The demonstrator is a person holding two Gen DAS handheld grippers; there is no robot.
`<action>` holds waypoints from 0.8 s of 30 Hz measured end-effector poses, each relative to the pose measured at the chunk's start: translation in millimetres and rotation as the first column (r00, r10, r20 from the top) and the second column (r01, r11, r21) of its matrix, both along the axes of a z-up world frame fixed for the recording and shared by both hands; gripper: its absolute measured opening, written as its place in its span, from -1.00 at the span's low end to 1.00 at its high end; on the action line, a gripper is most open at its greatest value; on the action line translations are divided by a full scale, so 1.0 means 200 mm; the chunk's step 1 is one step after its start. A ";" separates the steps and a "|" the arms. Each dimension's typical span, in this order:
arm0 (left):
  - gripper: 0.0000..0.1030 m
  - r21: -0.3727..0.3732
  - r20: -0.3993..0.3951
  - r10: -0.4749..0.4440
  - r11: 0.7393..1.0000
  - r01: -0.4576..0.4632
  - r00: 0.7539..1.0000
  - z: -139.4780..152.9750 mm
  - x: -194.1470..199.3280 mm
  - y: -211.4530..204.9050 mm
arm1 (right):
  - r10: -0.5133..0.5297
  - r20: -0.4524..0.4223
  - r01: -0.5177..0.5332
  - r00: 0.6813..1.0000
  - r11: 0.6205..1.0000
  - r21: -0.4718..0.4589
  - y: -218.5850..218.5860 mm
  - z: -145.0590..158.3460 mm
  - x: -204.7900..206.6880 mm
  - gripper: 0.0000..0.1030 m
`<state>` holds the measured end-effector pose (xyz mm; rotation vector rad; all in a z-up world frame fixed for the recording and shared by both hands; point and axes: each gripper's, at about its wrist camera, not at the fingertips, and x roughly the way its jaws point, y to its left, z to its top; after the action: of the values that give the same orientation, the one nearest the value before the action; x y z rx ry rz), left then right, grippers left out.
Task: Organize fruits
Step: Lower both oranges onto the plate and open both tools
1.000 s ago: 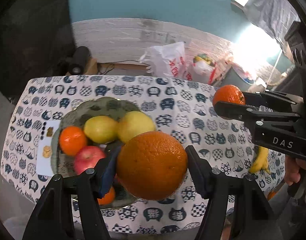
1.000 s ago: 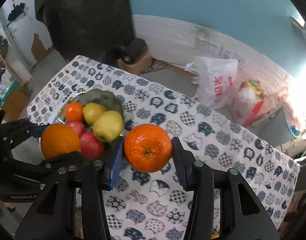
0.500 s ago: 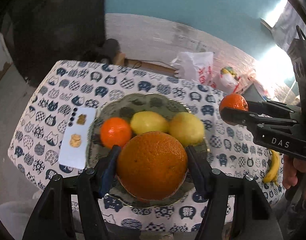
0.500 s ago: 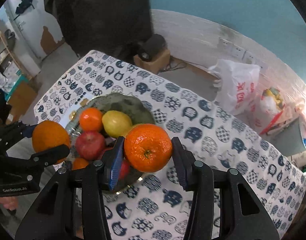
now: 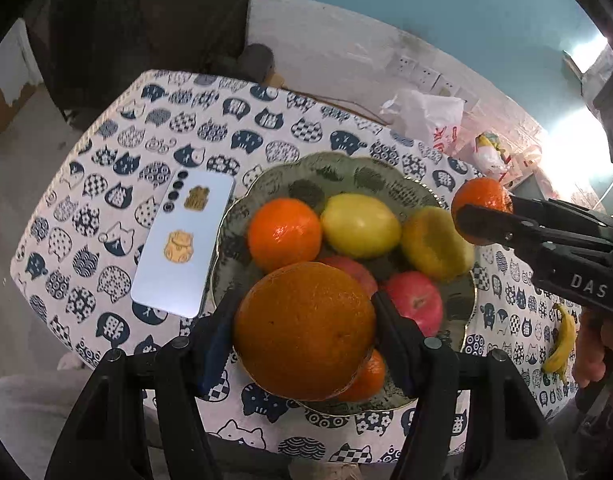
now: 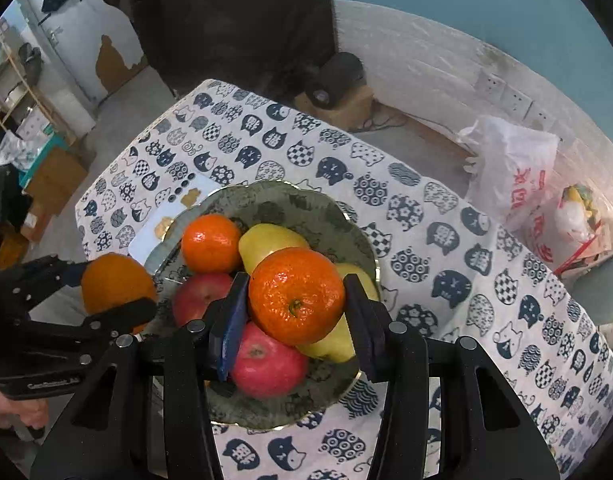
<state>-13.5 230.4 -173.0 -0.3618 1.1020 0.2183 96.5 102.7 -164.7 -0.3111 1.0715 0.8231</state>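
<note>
The left gripper (image 5: 304, 330) holds a big orange (image 5: 304, 330) between its fingers, above the bowl (image 5: 342, 170); the right gripper (image 6: 296, 296) holds a mandarin (image 6: 296, 296) over the same bowl.

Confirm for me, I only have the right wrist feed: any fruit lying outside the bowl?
Observer: Yes. One banana lies on the tablecloth, apart from the bowl, on the side of the right hand-held gripper that grips the mandarin.
Operator: Anything beneath the large orange in the left hand-held gripper?
Observer: A small orange at the bowl's near rim, hidden from your view.
Operator: The white thing behind the bowl?
Observer: A phone, back up, right beside the rim. I can't tell whether they touch.
</note>
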 end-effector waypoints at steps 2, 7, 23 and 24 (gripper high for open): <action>0.30 0.006 -0.013 -0.003 1.000 0.003 1.000 -0.03 0.01 0.00 | 0.009 -0.002 -0.009 1.000 1.000 0.001 0.02 -0.01 0.00 -0.11; 0.30 0.022 -0.043 -0.021 1.000 0.022 0.999 -0.09 0.03 -0.01 | 0.035 -0.008 -0.035 0.999 0.999 -0.006 0.08 -0.03 -0.02 -0.11; 0.49 0.026 -0.054 -0.005 1.000 0.007 0.999 -0.07 0.02 0.02 | 0.092 -0.042 -0.094 0.995 0.994 -0.048 0.20 -0.14 -0.07 -0.10; 0.49 0.025 -0.051 -0.005 1.000 0.006 0.999 -0.06 0.01 0.01 | 0.090 -0.045 -0.092 0.995 0.994 -0.053 0.20 -0.15 -0.07 -0.10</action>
<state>-10.6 233.1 -185.2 -0.3328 1.1496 0.2374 82.0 142.8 -194.9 -0.3929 1.1277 0.8856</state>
